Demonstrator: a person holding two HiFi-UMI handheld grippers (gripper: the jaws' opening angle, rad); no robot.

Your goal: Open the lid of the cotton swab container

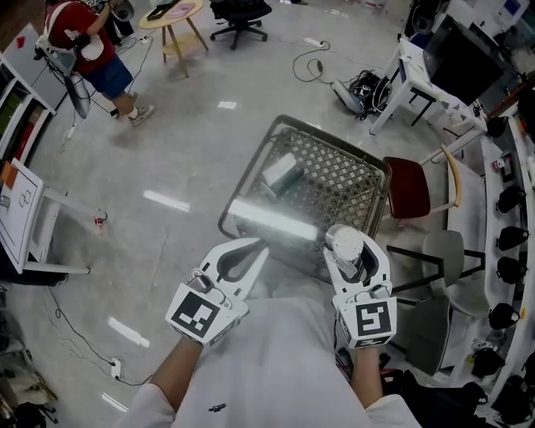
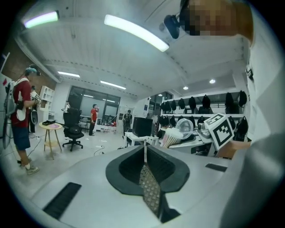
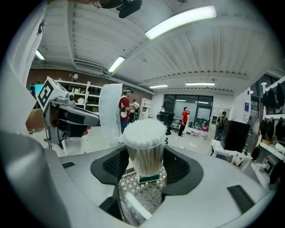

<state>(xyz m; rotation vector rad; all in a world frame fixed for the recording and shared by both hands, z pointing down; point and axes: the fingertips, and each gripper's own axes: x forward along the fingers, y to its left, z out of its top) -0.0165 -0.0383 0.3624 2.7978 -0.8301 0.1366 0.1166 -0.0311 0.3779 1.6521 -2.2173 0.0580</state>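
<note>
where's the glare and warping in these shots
Head view: a bright glare strip across the basket edge and shiny patches on the floor. Both gripper views: fisheye bending, dark corners, blown-out ceiling lights; right gripper view shows the container sharp.

I am counting one left gripper (image 1: 262, 246), one right gripper (image 1: 352, 249), one cotton swab container (image 3: 144, 149), one wire basket (image 1: 334, 167) and one round table (image 1: 171, 12).

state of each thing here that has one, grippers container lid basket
cotton swab container: upright, full, mouth uncovered
clear lid: off the mouth, standing on edge beside the container
right gripper: shut on the cotton swab container
left gripper: jaws shut together
wire basket: open-topped, a pale box inside
</note>
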